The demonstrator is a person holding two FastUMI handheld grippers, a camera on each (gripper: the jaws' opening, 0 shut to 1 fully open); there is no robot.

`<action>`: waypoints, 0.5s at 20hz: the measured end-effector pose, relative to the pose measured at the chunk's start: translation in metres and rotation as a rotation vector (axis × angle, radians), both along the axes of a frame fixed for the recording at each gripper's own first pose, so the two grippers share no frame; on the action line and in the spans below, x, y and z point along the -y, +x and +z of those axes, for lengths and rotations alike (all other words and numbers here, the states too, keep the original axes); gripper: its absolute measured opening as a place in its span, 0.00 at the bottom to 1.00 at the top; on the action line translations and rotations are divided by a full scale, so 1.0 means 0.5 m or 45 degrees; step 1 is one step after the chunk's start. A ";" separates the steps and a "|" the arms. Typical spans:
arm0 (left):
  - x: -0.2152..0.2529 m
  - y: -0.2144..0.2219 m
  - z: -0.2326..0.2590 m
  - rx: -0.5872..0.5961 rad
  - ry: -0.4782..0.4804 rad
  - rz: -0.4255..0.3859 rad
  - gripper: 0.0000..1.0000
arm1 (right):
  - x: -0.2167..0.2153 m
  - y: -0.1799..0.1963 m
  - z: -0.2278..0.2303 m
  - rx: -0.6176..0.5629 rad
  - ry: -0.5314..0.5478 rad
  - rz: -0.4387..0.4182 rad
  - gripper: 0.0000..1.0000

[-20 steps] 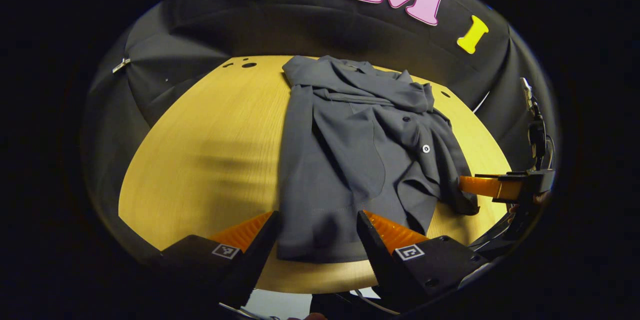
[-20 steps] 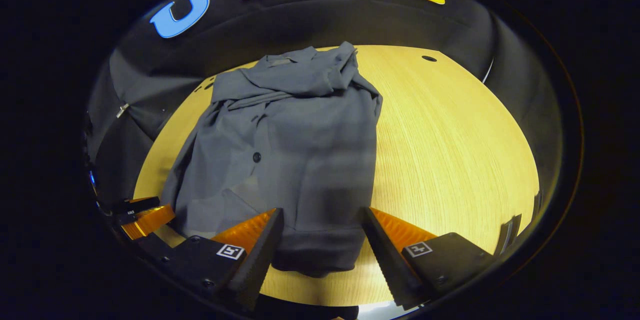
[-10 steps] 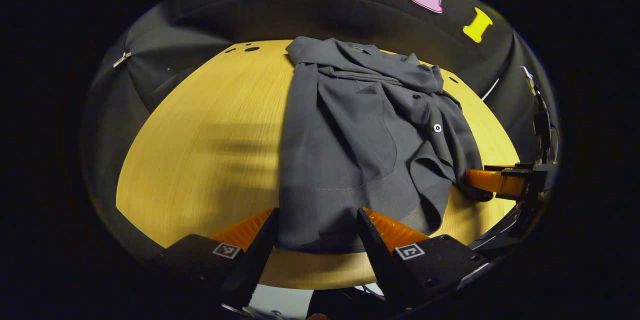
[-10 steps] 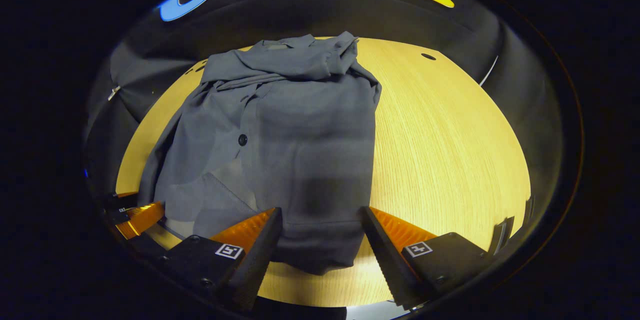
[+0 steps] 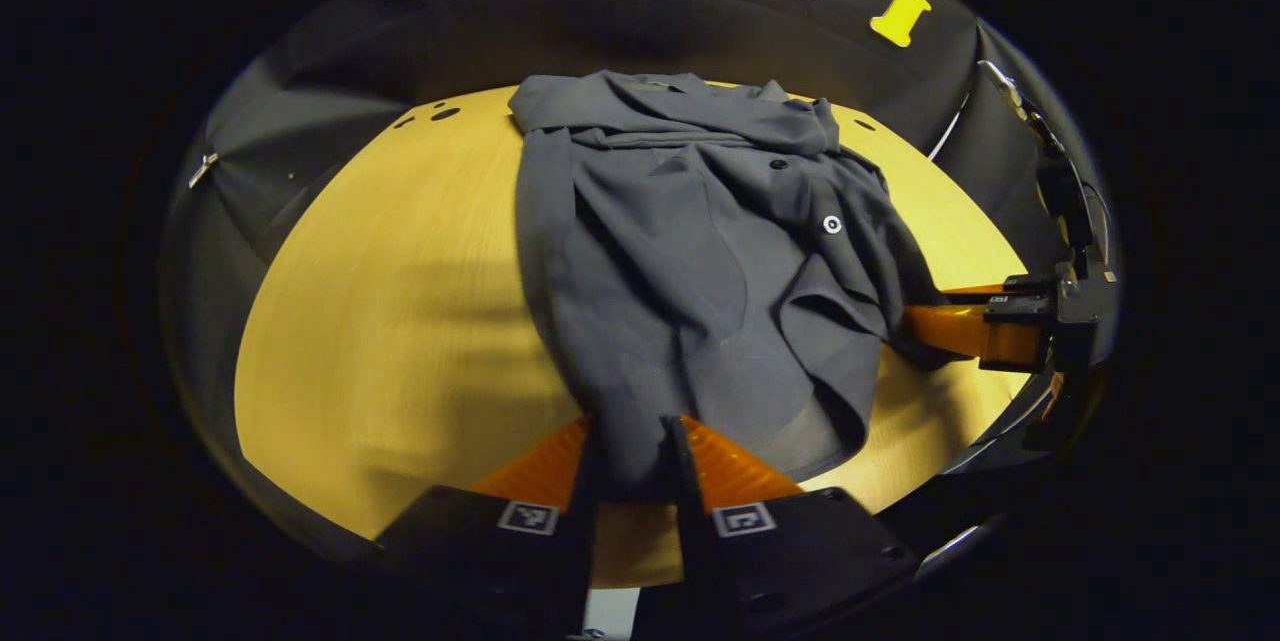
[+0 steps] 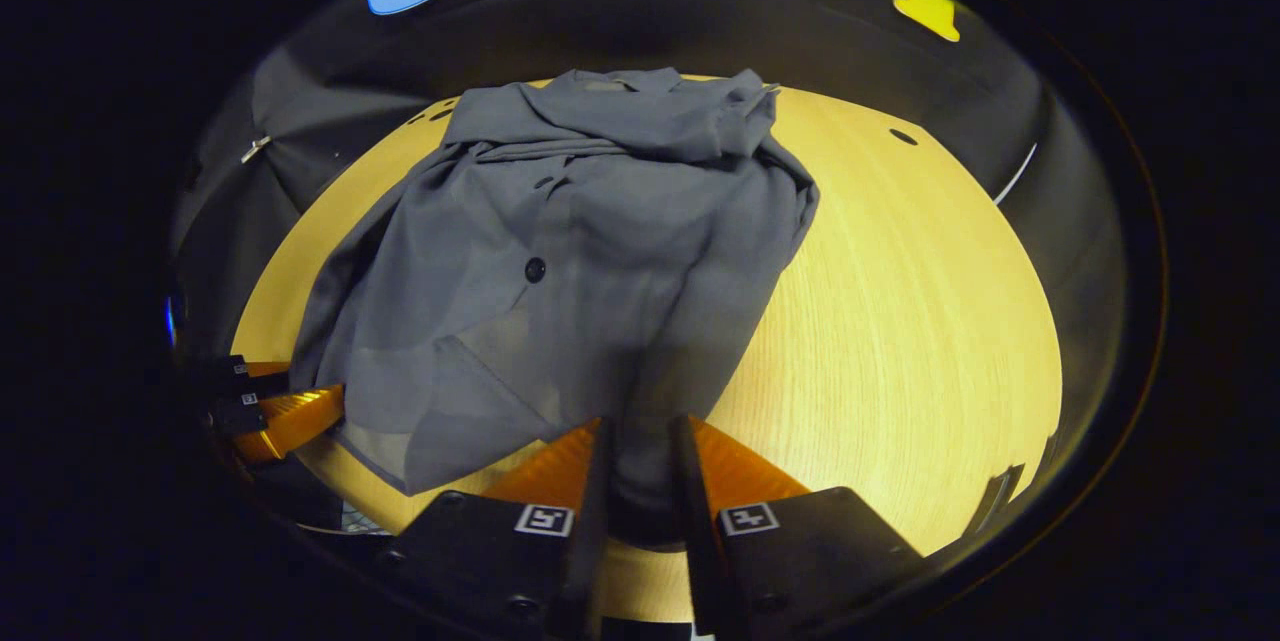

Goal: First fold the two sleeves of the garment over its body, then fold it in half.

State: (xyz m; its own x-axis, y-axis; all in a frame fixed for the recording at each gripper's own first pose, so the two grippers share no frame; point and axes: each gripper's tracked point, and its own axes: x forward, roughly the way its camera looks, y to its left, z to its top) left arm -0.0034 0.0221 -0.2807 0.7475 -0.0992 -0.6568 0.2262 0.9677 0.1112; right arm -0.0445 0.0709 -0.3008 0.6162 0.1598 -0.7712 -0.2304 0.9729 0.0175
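2 grippers have hold of 1 grey shirt at its near hem. In the left gripper view, the left gripper sits at the bottom centre of the frame, its fingers drawn close together and pinching a bunched fold of the hem between them. From there the shirt runs up the middle of the frame across the yellow table to its collar at the top centre, close under the black cloth wall. Both sleeves lie folded in over the body, and 2 buttons show on the placket right of centre. At the right edge of this frame the right gripper reaches in sideways, its tip touching the shirt's right hem corner.

In the right gripper view, the right gripper is at the bottom centre, fingers likewise pressed in on a gather of hem cloth. The shirt spreads up and to the left from there, collar at the top centre, with bare table filling the right half. The left gripper shows at the lower left, touching the shirt's hem corner.

Half a second ago, both pairs of fingers stood wide apart with the hem lying flat between them; now each has closed on it, and the cloth puckers toward each grip.
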 end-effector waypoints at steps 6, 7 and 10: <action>0.043 0.022 0.008 -0.050 -0.228 0.031 0.11 | 0.004 0.006 0.003 -0.110 0.196 -0.048 0.09; 0.040 0.021 0.010 -0.057 -0.258 0.056 0.08 | 0.006 0.009 0.006 -0.113 0.207 -0.049 0.08; 0.042 0.022 0.030 -0.061 -0.342 0.125 0.06 | 0.005 0.009 0.023 -0.106 0.210 -0.017 0.08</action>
State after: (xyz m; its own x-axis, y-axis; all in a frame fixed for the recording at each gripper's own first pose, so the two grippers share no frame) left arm 0.0075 0.0013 -0.2656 0.7309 -0.2032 -0.6516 0.1286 0.9786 -0.1609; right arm -0.0400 0.0684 -0.2894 0.5545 0.2806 -0.7835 -0.2083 0.9583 0.1957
